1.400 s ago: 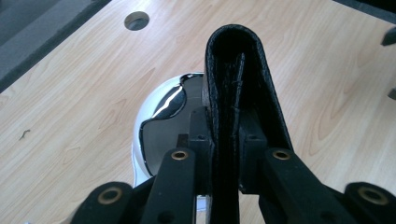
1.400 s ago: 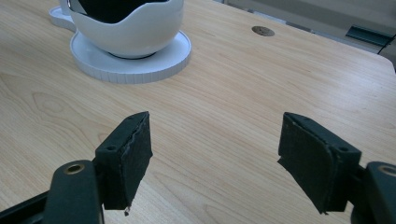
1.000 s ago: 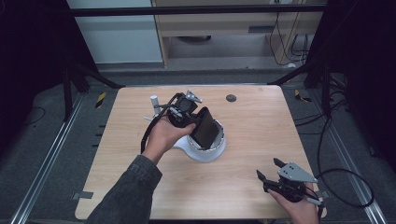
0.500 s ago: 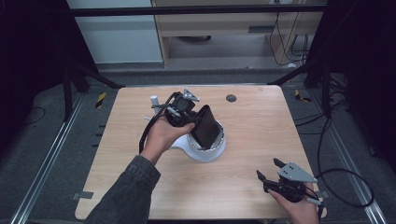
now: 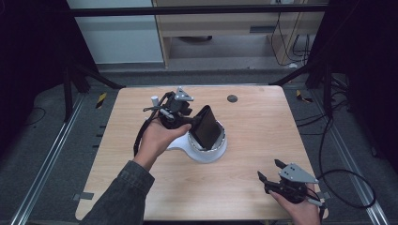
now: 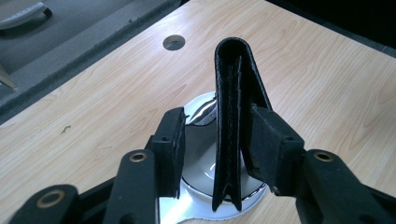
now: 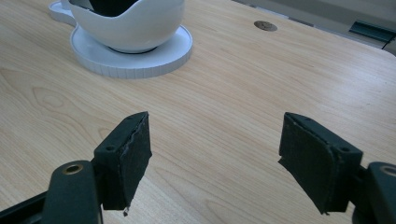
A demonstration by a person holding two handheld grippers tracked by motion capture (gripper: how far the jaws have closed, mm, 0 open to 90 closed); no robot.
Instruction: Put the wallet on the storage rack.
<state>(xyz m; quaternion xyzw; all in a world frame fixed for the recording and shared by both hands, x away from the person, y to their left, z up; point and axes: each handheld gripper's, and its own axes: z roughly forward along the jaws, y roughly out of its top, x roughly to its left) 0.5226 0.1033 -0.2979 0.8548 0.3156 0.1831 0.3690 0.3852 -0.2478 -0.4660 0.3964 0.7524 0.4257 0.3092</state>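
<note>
Now the folded black leather wallet (image 6: 232,121) stands on edge in the white bowl with a shiny metal lining (image 5: 209,152), between the left gripper's (image 6: 217,140) jaws, which have just been opening: one pad is clear, the other looks to be barely touching. To finish well, spread them wider before backing off, so the wallet does not tip out. That hand reaches forward over the wooden table (image 5: 253,136). Near the table's front edge, the right gripper (image 7: 215,154) rests wide open, empty.

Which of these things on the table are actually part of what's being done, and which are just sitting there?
In use: black wallet, standing in the white bowl; left gripper, its jaws just opened around the wallet.

Lying about: right gripper, open over bare table; small white cylinder.
</note>
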